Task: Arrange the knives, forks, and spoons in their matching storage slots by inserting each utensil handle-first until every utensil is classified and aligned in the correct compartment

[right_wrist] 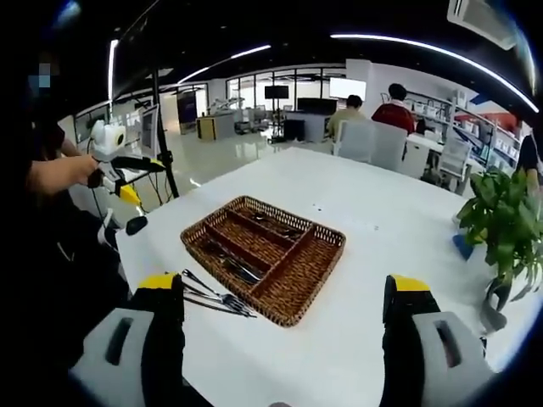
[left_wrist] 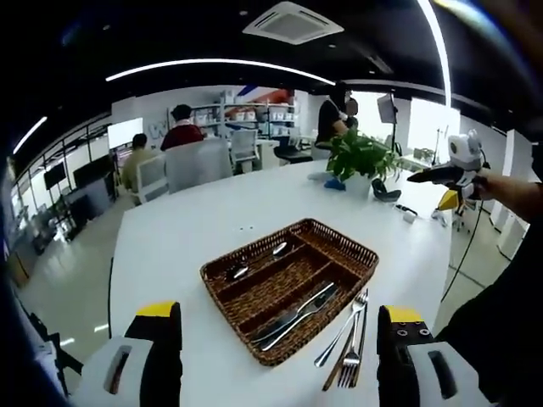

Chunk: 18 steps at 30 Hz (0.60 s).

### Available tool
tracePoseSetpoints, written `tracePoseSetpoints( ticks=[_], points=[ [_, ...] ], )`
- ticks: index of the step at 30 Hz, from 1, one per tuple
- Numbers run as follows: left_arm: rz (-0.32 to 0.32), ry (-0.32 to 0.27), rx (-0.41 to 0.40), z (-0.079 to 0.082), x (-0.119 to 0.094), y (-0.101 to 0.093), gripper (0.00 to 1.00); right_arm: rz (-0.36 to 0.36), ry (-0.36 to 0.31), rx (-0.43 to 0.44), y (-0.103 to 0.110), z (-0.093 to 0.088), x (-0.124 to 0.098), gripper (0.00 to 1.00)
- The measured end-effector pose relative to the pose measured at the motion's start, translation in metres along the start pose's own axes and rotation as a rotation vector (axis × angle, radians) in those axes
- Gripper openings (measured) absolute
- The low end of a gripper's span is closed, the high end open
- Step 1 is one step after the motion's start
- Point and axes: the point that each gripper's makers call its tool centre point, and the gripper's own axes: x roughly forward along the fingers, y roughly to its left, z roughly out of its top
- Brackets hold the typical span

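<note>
So the wicker tray [left_wrist: 339, 240] sits mid-frame on the white tabletop [left_wrist: 204, 220], turned at an angle, probably so both hands can reach its long slots end-on. Spoons [left_wrist: 254, 261] already lie in the slot toward the upper left of the left gripper view, and knives [left_wrist: 293, 315] lie lengthwise in the slot nearer the lower right. That makes sense for the task: each kind gets its own channel and lines up with the dividers.

The forks [left_wrist: 349, 343] are the leftovers. They lie loose on the tabletop just beside the tray's near edge, at the lower middle of the left gripper view, between its jaws. In the right gripper view the same bunch [right_wrist: 216, 297] shows at the lower left, right next to the tray [right_wrist: 293, 314]. I'd guess they're parked there so they're a short hop from the empty compartment.

The left hand-held gripper [left_wrist: 278, 352] has its jaws spread wide apart with nothing in them, hovering back from the tray. The right hand-held gripper [right_wrist: 284, 326] is the same: jaws wide, nothing held. Looks like a pause before picking a fork.

There's also a potted plant [left_wrist: 361, 157] further back on the tabletop, well clear of the work. People sit at desks in the background.
</note>
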Motion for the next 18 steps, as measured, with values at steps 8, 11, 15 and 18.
tracePoseSetpoints(
  ticks=[8,11,15,18],
  points=[
    [0.007,-0.016,-0.003,0.005,-0.009,0.002,1.00,0.010,0.006,-0.005,0.000,-0.002,0.000,0.99],
    [0.003,-0.020,-0.008,0.004,-0.012,0.000,1.00,0.009,0.011,0.000,-0.001,-0.002,0.002,0.99],
    [-0.002,-0.009,0.004,-0.001,-0.016,-0.003,1.00,0.025,0.022,-0.028,0.002,-0.002,0.004,0.99],
    [-0.005,-0.007,-0.001,-0.002,-0.017,-0.005,1.00,0.031,0.006,-0.089,0.005,0.006,0.005,0.99]
  ],
)
